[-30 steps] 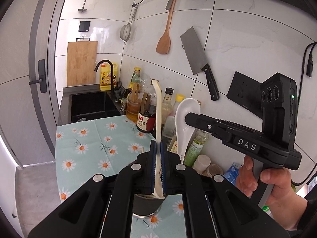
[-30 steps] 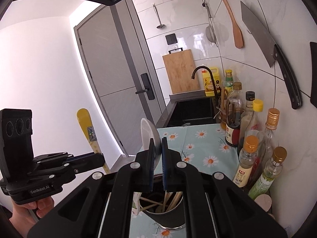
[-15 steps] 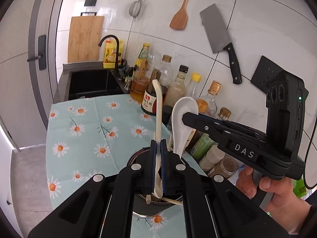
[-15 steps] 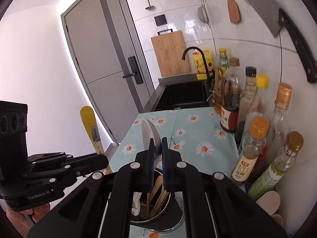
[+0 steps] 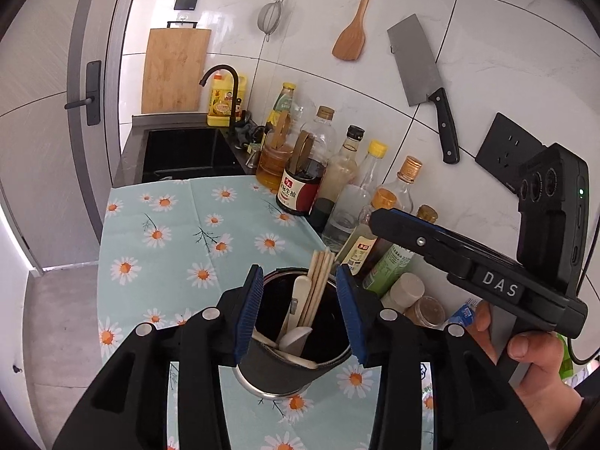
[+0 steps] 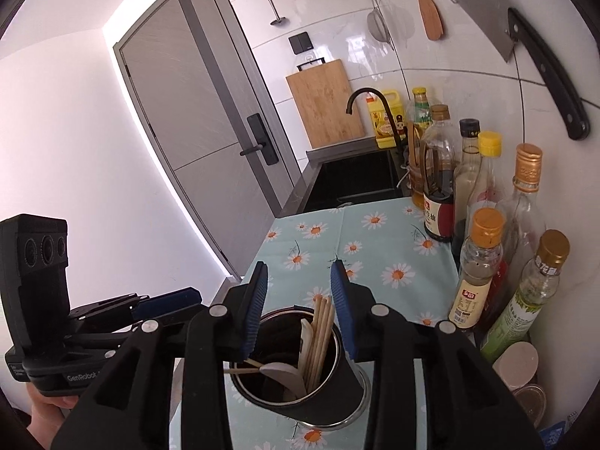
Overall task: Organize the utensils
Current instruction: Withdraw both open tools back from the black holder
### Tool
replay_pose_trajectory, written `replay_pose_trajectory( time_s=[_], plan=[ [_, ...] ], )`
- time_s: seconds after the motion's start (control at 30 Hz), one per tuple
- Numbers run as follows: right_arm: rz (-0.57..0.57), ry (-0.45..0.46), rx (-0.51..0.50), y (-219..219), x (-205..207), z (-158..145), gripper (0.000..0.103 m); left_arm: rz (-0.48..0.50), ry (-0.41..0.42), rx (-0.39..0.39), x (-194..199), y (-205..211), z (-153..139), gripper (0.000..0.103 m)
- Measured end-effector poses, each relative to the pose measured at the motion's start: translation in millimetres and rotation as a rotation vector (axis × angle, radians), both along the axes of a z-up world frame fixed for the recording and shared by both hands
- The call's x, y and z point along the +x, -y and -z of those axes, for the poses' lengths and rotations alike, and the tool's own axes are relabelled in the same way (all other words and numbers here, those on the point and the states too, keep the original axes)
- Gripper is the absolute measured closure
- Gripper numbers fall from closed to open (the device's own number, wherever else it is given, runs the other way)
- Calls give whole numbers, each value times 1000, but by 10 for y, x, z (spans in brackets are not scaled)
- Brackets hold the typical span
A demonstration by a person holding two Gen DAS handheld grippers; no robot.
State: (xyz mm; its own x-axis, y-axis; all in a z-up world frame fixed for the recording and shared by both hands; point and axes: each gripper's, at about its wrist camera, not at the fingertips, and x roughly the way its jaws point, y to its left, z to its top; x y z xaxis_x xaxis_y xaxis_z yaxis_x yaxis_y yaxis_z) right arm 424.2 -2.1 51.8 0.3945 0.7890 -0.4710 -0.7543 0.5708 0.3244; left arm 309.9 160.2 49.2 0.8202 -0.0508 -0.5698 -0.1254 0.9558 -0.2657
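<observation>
Left tool (image 5: pixel 298 309) has its blue-padded jaws apart, just opened, nothing between them; they straddle the mouth of the black cylindrical utensil cup with a steel base rim (image 5: pixel 277 377), directly above it. That placement reads as a release over the cup so the utensil drops in handle-up. Right tool (image 6: pixel 299 309) matches: jaws apart, just opened, empty, also hovering right over the cup's mouth.

Inside the cup: a bundle of pale wooden chopsticks (image 5: pixel 318 285) leaning on the far rim, a white ceramic soup spoon (image 5: pixel 294 337) bowl-down near the front, and a cream plastic spoon handle (image 5: pixel 300 292) standing beside the chopsticks.

The cup stands on the light-blue daisy-print cloth over the bench (image 5: pixel 168 247). Just right of the cup, a row of glass sauce and oil bottles (image 6: pixel 483 270) lines the wall. Beyond the cup, the black sink (image 5: pixel 183 153).

Judgement: drop step looks done; both tools likely free to withdraw.
</observation>
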Motion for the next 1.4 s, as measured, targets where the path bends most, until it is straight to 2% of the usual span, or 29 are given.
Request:
replay_pose_trajectory(
  time_s=[0.13,0.3,0.4,0.5,0.53,0.6,0.7,0.8,0.9,1.03,1.17,1.27,1.4],
  plan=[
    [-3,9,-5,106,-122,-35,66,-10,3,2,-136,38,-35,64],
    [2,23,29,333,-278,-137,49,-21,15,17,-359,105,-118,64],
    [-2,29,36,490,-395,-178,47,-19,23,27,-541,185,-150,63],
    [-9,34,40,646,-521,-178,41,-28,25,36,-731,278,-124,45],
    [-5,32,36,706,-576,-161,40,-29,25,40,-806,317,-89,44],
    [4,42,20,779,-672,-126,26,-36,6,46,-895,367,-9,44],
    [-1,51,7,913,-836,-26,19,-45,-14,27,-1055,417,136,42],
    [-7,36,-12,1009,-935,120,6,-63,-20,18,-1215,467,250,27],
    [-6,30,-47,1120,-1031,299,5,-88,-26,-17,-1370,514,381,18],
    [12,32,-93,1324,-1173,581,5,-112,-56,-18,-1499,635,571,7],
    [34,42,-152,1469,-1309,804,5,-129,-57,30,-1616,798,745,7],
    [33,41,-191,1521,-1374,926,5,-140,-106,73,-1659,922,907,6],
    [26,56,-235,1561,-1490,1062,5,-137,-127,109,-1744,1076,1059,6]
  ],
)
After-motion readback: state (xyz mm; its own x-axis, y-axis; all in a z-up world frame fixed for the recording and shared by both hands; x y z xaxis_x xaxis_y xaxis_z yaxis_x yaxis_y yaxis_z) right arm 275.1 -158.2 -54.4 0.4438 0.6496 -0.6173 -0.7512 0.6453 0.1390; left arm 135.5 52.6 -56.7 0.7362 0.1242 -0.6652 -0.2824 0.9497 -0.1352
